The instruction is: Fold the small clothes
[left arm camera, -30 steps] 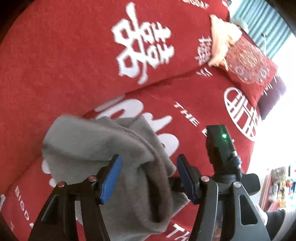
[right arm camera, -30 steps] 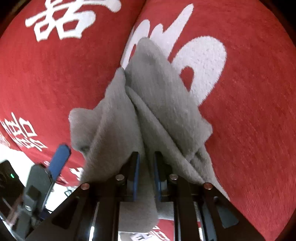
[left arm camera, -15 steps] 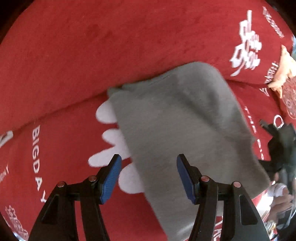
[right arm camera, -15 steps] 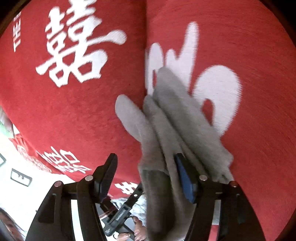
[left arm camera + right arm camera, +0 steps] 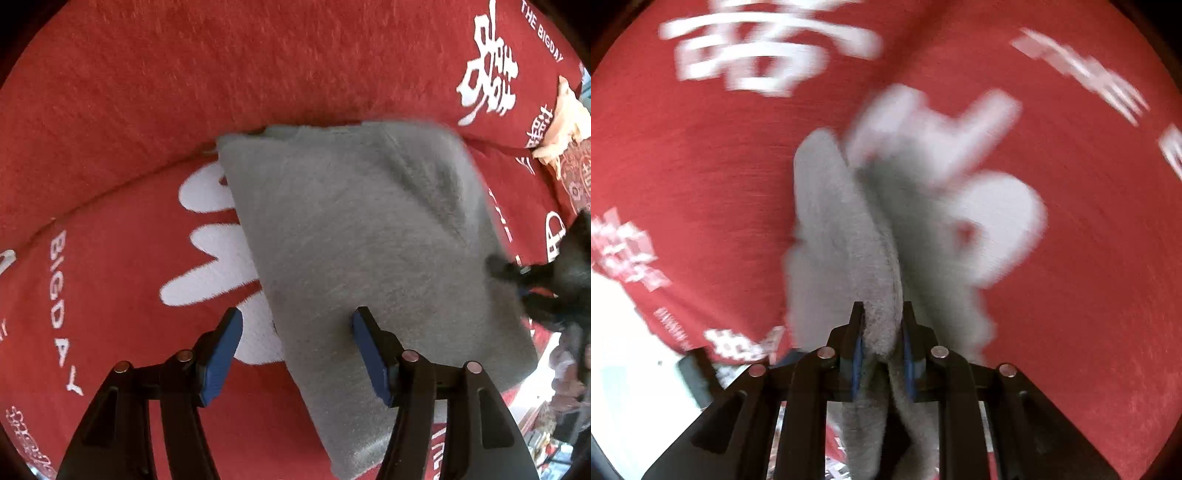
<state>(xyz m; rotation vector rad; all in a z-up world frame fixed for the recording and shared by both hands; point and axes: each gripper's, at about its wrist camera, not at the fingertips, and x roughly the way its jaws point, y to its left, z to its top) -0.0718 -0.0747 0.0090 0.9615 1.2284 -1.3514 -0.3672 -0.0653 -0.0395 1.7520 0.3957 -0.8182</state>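
1. Left wrist view: a red blanket (image 5: 147,110) with white lettering is seen spread beneath. The grey garment (image 5: 369,240) is laid flat on it; the left tool (image 5: 295,343) is held spread and still opening above its edge, nothing pinched.

2. Right wrist view: a bunched edge of the garment (image 5: 849,229) is pinched by the closing right tool (image 5: 881,347). A fold is judged underway; that edge must next be carried across. No containers are seen.

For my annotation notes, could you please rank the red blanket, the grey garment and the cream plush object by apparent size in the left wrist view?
1. red blanket
2. grey garment
3. cream plush object, lying farther away, so its true size is unsure.
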